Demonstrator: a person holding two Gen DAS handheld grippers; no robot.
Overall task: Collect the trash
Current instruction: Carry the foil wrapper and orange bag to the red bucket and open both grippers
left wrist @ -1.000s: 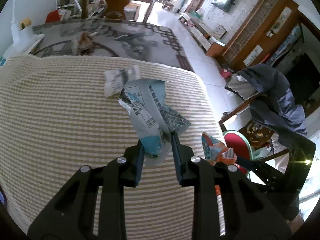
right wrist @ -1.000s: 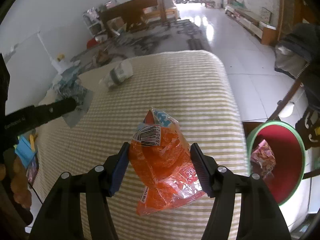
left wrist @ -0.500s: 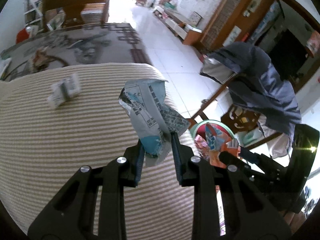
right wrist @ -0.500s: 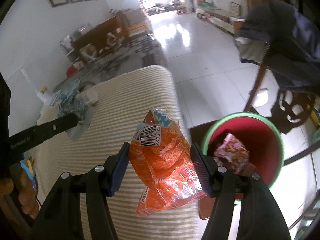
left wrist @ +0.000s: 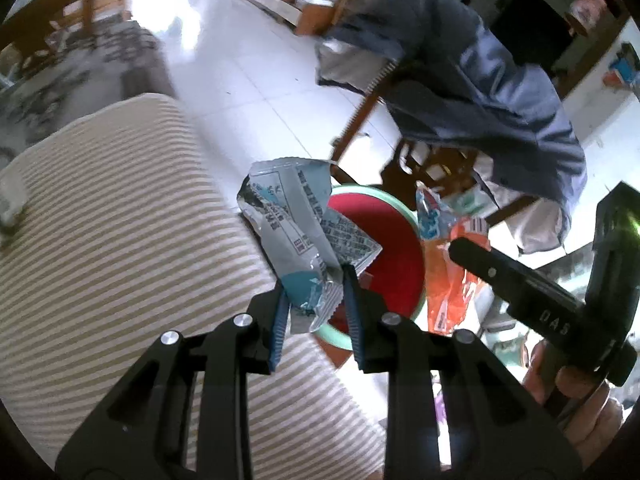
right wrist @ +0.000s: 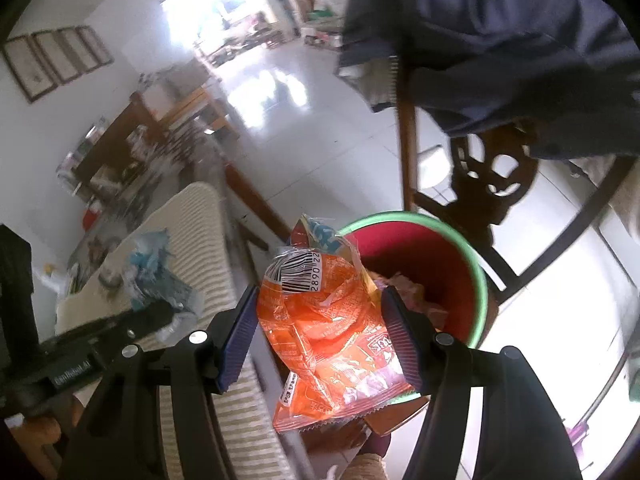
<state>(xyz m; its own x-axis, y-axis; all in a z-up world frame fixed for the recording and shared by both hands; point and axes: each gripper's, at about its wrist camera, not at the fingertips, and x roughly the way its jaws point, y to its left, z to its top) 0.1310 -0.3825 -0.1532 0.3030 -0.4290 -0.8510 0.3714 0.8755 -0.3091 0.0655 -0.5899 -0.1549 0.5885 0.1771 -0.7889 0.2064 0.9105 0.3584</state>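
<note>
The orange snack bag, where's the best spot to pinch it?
Pinch the orange snack bag across its puffy middle, coming from its two side edges, as the right gripper does now. It hangs upright and flat, so its wide faces stay clear.

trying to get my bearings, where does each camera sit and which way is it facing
Left wrist: on the left gripper, angled down past its grey-blue wrapper at the red bin; a hand shows.
Right wrist: on the right gripper, angled down past its orange packet.
Shared: bin, both wrappers, striped cloth.
</note>
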